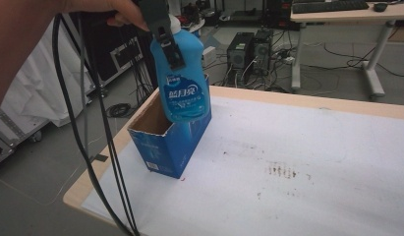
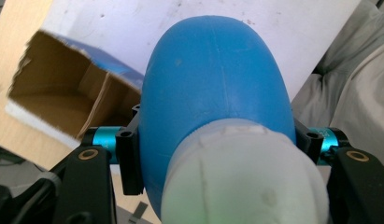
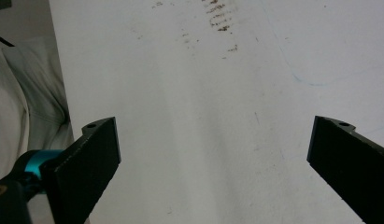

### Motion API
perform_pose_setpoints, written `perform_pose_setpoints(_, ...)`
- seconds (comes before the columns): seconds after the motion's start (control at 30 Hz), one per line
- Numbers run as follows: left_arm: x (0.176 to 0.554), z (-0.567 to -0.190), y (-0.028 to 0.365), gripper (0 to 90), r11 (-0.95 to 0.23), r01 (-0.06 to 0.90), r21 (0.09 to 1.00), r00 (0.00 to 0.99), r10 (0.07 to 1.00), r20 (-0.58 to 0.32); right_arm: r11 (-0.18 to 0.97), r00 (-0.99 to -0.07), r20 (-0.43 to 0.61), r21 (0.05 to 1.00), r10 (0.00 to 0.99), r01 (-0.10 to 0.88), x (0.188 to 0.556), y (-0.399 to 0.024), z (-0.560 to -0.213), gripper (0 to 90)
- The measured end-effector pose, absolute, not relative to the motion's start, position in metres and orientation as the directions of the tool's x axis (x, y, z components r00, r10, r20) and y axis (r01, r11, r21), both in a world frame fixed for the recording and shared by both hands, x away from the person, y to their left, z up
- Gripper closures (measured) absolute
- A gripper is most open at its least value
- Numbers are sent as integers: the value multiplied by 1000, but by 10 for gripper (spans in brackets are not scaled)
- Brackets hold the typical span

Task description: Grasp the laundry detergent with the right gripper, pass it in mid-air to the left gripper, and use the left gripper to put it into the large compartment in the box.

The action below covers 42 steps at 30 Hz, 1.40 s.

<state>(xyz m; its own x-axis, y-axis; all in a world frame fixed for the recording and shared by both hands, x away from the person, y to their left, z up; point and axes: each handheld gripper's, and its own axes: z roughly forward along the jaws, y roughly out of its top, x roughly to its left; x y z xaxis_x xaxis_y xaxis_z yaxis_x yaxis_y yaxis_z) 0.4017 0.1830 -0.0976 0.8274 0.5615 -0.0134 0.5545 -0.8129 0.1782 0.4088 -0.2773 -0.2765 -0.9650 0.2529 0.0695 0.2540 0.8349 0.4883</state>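
A blue detergent bottle [image 1: 187,83] with a white cap [image 2: 241,182] hangs upright in the air, its base just over the open top of a blue cardboard box [image 1: 165,142]. My left gripper [image 1: 177,54] is shut on the bottle's upper body, one black jaw on each side of it in the left gripper view [image 2: 217,140]. The box [image 2: 63,98] stands near the table's left edge, and its brown inside looks bare. My right gripper [image 3: 213,144] is open wide over the white table sheet [image 3: 203,84], with nothing between its jaws.
The white sheet [image 1: 298,147] covers the wooden table and has brown stains [image 1: 280,169] near its middle. Black cables [image 1: 91,137] hang down at the left from my raised hand. Beyond the table are computer towers [image 1: 248,49] on the floor and another desk [image 1: 337,12].
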Motion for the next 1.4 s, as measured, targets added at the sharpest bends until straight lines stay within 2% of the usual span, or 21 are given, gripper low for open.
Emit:
perform_pose_setpoints(0.33, 403, -95, 216, 378, -768, 613, 188, 781, 624, 1, 842, -962, 70, 468, 265, 267, 411, -278, -279, 20)
perform_pose_setpoints(0.63, 407, -108, 239, 379, -731, 653, 197, 744, 668, 12, 841, -958, 62, 466, 280, 275, 411, -280, -280, 19)
perform_pose_setpoints(1.0, 411, -141, 252, 378, -742, 644, 187, 755, 656, 4, 843, -957, 46, 462, 286, 274, 412, -278, -281, 20)
perform_pose_setpoints(1.4, 420, -195, 255, 378, -761, 633, 140, 770, 638, -15, 851, -956, 53, 444, 288, 281, 412, -275, -289, 20)
